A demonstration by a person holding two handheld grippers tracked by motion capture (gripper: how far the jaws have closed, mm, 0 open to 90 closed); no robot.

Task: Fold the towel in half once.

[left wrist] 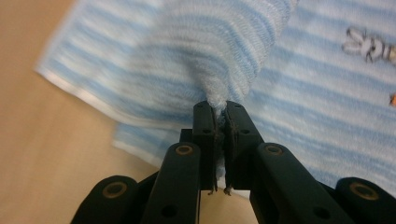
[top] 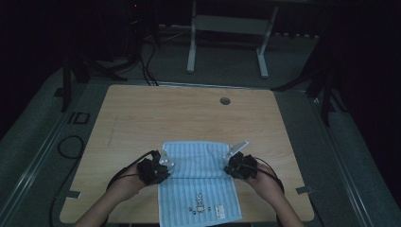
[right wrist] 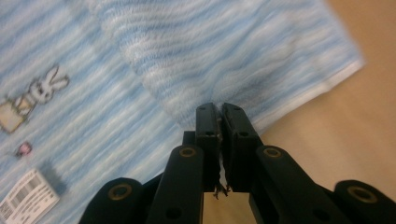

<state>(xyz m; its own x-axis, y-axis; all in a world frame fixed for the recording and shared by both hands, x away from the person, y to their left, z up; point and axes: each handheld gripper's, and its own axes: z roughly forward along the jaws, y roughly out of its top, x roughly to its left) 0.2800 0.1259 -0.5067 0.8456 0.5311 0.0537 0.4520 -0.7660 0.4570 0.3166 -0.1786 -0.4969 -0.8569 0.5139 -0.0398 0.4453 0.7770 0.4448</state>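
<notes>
A light blue striped towel [top: 198, 182] lies on the near middle of the wooden table [top: 142, 118], its near end hanging over the front edge. My left gripper [top: 163, 163] is shut on the towel's left edge; in the left gripper view the towel [left wrist: 224, 60] rises in a fold from the closed jaws of the left gripper [left wrist: 219, 109]. My right gripper [top: 232, 162] is shut on the right edge, and the towel [right wrist: 210, 56] bunches up in front of the right gripper [right wrist: 219, 112]. A small rabbit print [right wrist: 42, 86] and a white label [right wrist: 28, 198] mark the towel.
A round cable hole [top: 225, 100] sits in the table's far side. A white desk frame [top: 227, 38] stands on the floor beyond the table. Black cables [top: 71, 146] lie on the floor at the left.
</notes>
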